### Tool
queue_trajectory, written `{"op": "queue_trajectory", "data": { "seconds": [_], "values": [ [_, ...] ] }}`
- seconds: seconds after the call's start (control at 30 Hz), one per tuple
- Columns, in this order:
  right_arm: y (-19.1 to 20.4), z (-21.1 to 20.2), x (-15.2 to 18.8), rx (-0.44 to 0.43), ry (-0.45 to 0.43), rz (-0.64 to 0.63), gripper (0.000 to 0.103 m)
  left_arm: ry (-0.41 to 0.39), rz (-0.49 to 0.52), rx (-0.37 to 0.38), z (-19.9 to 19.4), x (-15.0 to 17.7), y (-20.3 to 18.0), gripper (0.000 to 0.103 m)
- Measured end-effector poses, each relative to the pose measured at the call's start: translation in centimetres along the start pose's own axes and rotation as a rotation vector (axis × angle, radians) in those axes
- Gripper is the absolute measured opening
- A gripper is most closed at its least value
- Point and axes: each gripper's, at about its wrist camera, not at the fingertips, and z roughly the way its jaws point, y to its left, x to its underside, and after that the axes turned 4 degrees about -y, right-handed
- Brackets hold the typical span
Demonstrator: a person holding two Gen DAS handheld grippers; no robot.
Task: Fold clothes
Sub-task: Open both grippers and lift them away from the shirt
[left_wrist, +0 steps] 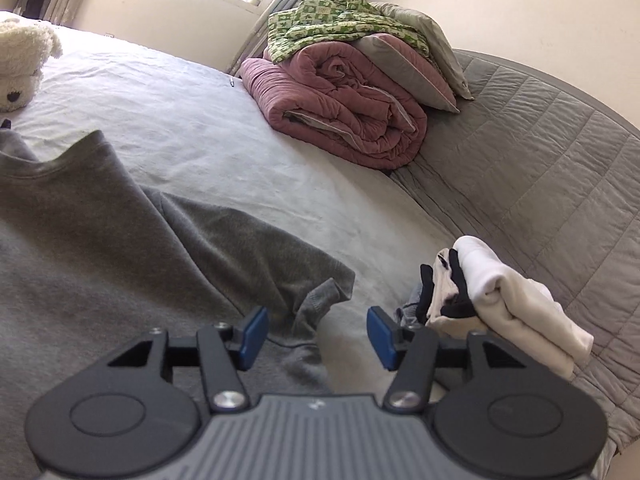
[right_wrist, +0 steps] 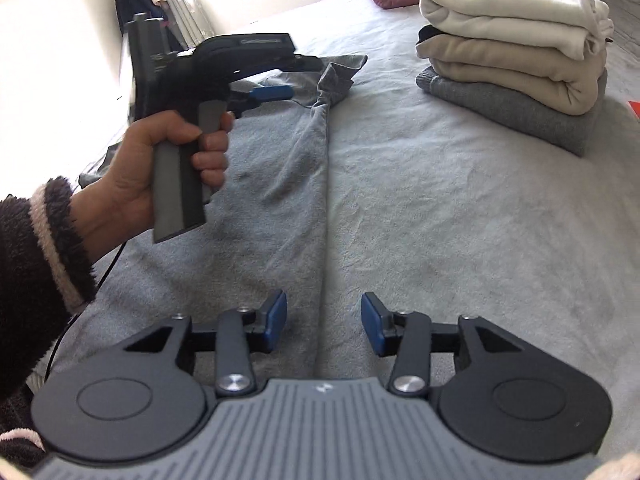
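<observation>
In the left wrist view, the left tool (left_wrist: 318,334) is seen with jaws parted and empty above the cuff of the grey sweatshirt (left_wrist: 100,248), which is spread on the bed (left_wrist: 200,120). In the right wrist view, the right tool (right_wrist: 324,328) is likewise seen parted and empty over the sweatshirt's folded edge, with the folded stack (right_wrist: 516,60) well apart. A fold is judged just laid; a fresh grip on the garment is called for next.

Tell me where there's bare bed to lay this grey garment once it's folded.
Free: the sheet between the grey garment and the folded stack, ahead of the right claw. Also between garment and rolled pink quilt. Crowded: the stack's corner and the quilt pile by the wall.
</observation>
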Motion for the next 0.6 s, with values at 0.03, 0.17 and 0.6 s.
{"op": "queue_trajectory", "data": {
  "seconds": [0.03, 0.17, 0.6],
  "values": [
    [-0.2, 0.2, -0.1, -0.002, -0.009, 0.019, 0.046, -0.003, 0.013, -0.009, -1.1, -0.1, 0.5, 0.058],
    [0.7, 0.0, -0.1, -0.002, -0.148, -0.037, 0.046, -0.045, 0.096, -0.081, -6.1, 0.3, 2.6, 0.058],
    [8.8, 5.3, 2.6, -0.067, -0.199, -0.423, 0.047, -0.034, 0.152, -0.277, -19.4, 6.2, 12.6, 0.058]
  ]
}}
